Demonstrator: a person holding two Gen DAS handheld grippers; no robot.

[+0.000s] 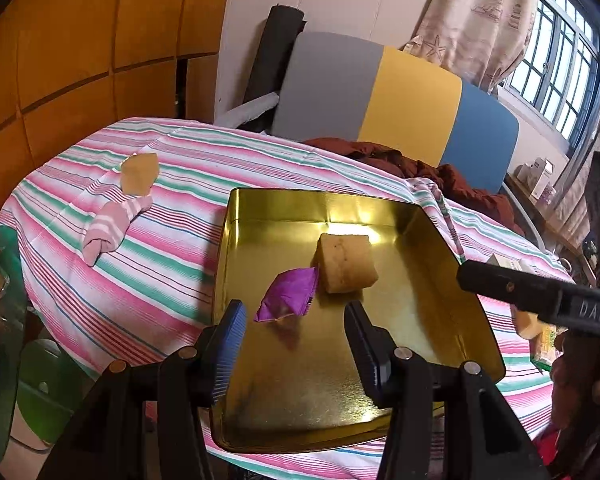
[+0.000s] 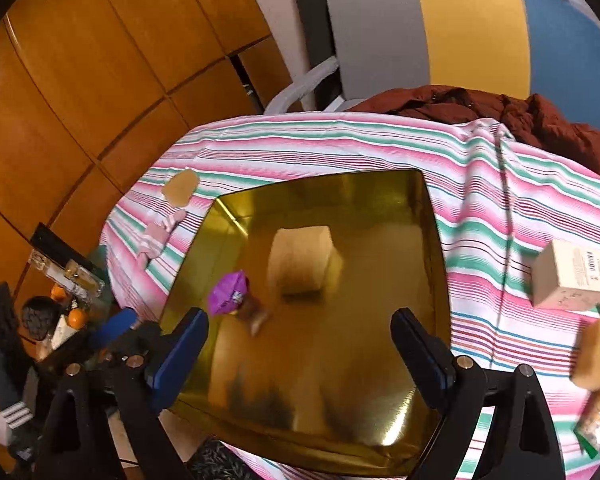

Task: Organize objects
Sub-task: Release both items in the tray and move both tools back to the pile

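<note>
Left wrist view: pink sock (image 1: 114, 226) and tan piece (image 1: 139, 174) lie mid-left on the cloth, unsorted.
Gold tray (image 1: 236, 240): centre, already holding purple packet (image 1: 287, 295) and sponge (image 1: 346, 262).
Left gripper (image 1: 296, 344): part-open, empty.
Right gripper (image 2: 300, 354): wide open (nothing held).

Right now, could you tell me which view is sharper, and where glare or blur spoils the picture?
Left wrist view: sharp, with glare along the gold tray's far wall and near edge. Right wrist view: smeared by motion blur, the tan block and purple packet soft-edged, glare at the tray's near corner; both bend straight lines.
</note>
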